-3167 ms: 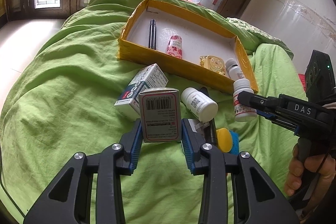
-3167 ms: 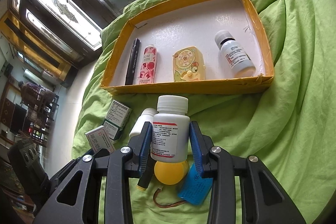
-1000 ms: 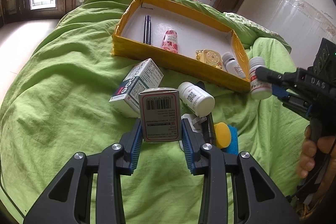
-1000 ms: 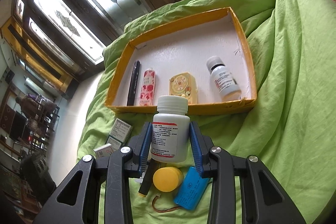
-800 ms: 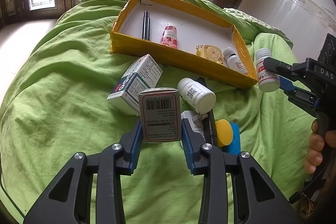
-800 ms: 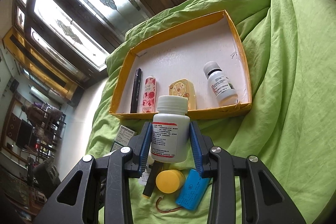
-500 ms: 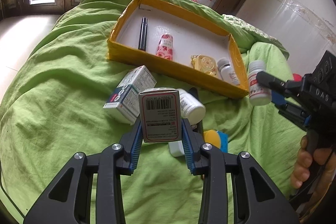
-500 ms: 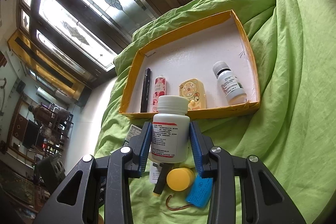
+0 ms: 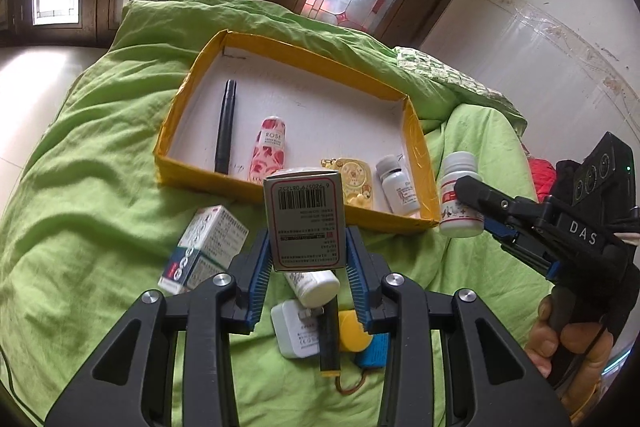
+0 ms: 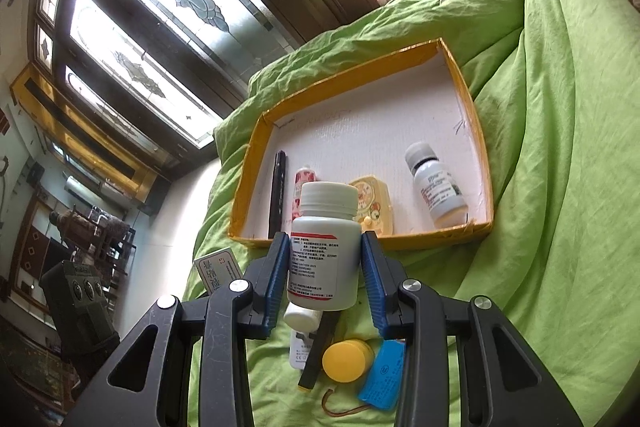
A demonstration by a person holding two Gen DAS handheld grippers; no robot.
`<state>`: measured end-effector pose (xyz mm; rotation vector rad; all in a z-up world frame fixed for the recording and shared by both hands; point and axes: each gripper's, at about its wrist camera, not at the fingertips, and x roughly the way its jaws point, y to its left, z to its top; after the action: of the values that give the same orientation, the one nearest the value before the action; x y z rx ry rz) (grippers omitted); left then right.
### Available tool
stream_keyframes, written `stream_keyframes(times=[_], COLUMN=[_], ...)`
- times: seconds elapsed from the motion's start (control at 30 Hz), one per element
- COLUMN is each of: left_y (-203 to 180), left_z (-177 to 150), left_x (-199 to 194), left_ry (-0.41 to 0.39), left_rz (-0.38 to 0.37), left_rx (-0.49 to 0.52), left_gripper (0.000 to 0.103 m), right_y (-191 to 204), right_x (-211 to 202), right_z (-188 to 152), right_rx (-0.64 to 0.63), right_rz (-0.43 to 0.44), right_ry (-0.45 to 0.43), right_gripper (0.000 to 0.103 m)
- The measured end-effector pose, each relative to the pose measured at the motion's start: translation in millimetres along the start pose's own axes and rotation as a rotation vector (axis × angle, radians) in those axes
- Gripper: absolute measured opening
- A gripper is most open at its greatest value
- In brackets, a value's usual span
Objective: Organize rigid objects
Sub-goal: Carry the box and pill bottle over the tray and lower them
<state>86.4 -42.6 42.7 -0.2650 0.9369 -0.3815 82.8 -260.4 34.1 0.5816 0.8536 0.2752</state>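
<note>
Both loads are up and travelling! The grey carton (image 9: 305,223) sits clamped upright in the left gripper (image 9: 306,259), lifted off the green bedspread (image 9: 80,227) since a moment ago and now hanging just short of the yellow tray's (image 9: 192,183) near wall. On the right, the white pill bottle (image 10: 325,251) is squeezed between the right gripper's (image 10: 325,281) blue pads (image 10: 374,279), carried near the tray's right corner. That reads as two deliveries about to land. Jaws on both tools are closed only to the width of their loads. Left behind on the bedspread: a blue-and-white box (image 9: 204,251), a yellow cap (image 10: 347,354) and a blue pack (image 10: 382,375).
</note>
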Motion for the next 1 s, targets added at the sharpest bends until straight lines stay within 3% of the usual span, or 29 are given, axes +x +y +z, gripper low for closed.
stream_keyframes(times=[0.4, 0.63, 1.0], left_y=[-4.8, -5.1, -17.6], left_z=[41.0, 59.1, 76.8], left_x=[39.1, 75.5, 112.3], left_ry=[0.033, 0.076, 0.107], left_rz=[0.001, 0.011, 0.005], left_rx=[0.008, 0.016, 0.043], left_gripper=[0.033, 0.033, 0.033], right_y=[-12.3, -20.8, -53.3], right_x=[5.6, 22.9, 43.2], right_z=[45.5, 69.4, 75.9], right_rx=[0.092, 0.094, 0.168], right_rz=[-0.01, -0.043, -0.098], right_ry=[-0.08, -0.069, -0.043], right_gripper=[0.032, 0.032, 0.032])
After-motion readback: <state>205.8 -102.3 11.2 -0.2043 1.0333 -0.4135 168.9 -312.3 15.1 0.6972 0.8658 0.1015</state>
